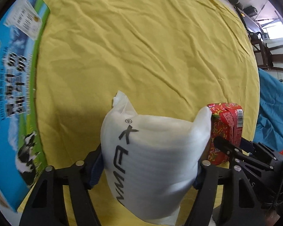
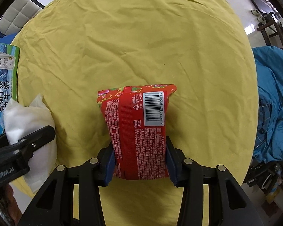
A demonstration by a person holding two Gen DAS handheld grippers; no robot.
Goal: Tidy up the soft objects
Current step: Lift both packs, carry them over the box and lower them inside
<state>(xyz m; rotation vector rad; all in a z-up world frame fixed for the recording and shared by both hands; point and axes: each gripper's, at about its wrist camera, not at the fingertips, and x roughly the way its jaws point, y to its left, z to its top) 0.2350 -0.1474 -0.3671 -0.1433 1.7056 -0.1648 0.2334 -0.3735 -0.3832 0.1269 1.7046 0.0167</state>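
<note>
Fingers: left gripper clamps white pouch, frame centre | right gripper clamps red pack, centre | both soft, compressible, likely light; grip mid-body over yellow sheet.

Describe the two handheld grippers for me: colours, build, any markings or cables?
Both the left gripper and the right gripper are matte black, built from angular linkage bars with cut-out slots and round silver pivot pins. The jaws carry dark blue pads. Seen from the right wrist view, the left gripper's side bears pale lettering, seemingly "GenRobot.AI". Thin dark cables run near the right gripper in the left wrist view.
</note>
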